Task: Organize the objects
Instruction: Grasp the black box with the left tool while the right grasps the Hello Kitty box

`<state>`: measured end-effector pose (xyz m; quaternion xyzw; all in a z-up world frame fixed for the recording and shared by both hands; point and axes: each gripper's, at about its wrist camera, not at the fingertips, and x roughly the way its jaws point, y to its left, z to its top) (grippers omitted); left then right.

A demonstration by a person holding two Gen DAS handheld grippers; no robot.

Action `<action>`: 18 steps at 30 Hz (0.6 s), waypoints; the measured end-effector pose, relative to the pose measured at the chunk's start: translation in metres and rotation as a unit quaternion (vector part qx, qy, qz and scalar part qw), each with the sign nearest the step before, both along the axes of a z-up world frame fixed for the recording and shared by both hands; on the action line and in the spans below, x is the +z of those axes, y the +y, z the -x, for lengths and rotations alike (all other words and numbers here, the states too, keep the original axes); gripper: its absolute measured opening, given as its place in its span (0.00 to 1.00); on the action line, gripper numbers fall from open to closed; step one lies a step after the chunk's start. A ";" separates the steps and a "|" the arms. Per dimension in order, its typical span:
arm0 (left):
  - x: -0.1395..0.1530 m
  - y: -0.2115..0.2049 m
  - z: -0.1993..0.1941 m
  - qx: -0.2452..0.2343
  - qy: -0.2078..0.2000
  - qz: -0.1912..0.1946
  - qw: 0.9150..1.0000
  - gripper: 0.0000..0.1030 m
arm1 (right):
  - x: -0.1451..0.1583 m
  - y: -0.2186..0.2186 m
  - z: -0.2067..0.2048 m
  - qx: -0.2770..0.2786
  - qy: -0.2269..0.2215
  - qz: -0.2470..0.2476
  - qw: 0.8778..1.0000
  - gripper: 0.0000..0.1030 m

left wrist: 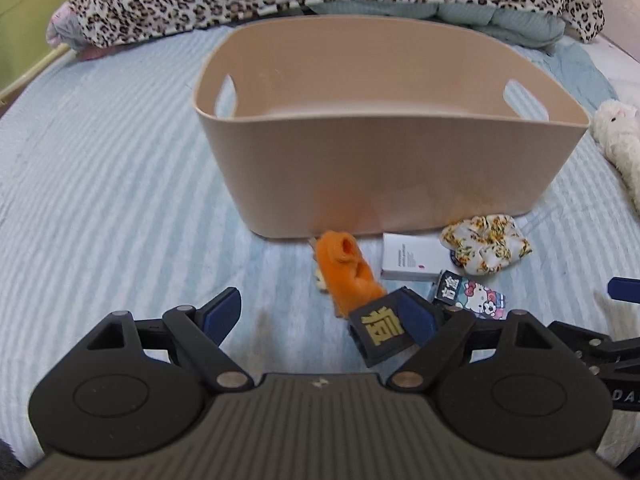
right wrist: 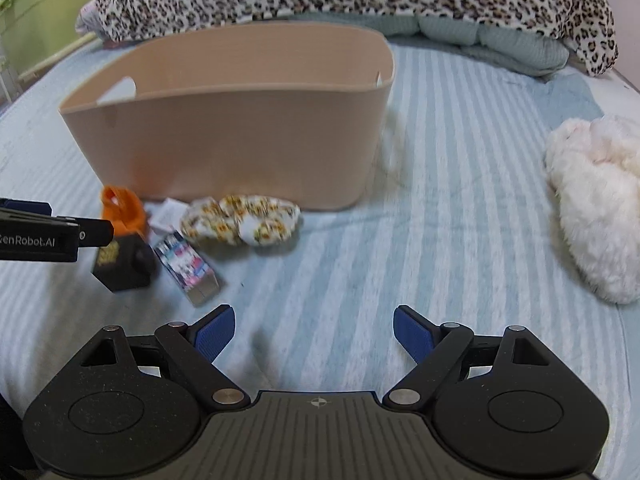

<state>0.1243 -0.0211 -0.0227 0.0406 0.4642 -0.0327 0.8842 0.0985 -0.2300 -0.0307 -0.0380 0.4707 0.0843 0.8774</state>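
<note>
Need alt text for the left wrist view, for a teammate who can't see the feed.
The open left tongs reach low over a striped blue bedspread, their right blue pad against a small black box with a gold character. Just beyond lie an orange cloth toy, a white box, a Hello Kitty packet and a floral scrunchie, in front of a beige bin.

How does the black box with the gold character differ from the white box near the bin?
The black cube-like box with a gold character stands tilted on a corner beside the left hand-held gripper's right finger; the flat white rectangular box lies flat, apart from both grippers. Black is chunky, white slim. Both sit outside the beige plastic bin.
</note>
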 end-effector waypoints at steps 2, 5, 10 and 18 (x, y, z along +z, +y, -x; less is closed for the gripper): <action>-0.004 -0.002 -0.003 -0.002 0.002 0.010 1.000 0.84 | -0.007 0.001 -0.003 0.003 0.006 0.000 1.000 0.85; -0.008 -0.006 -0.007 0.002 0.003 0.027 1.000 0.84 | -0.013 0.002 -0.006 0.009 0.010 0.000 1.000 0.85; -0.013 -0.012 -0.011 -0.003 0.010 0.048 0.999 0.84 | -0.021 0.008 -0.010 0.020 0.015 0.004 1.000 0.85; -0.021 0.004 -0.006 0.026 0.026 0.051 0.998 0.84 | -0.024 0.018 -0.012 0.035 0.018 -0.005 0.999 0.85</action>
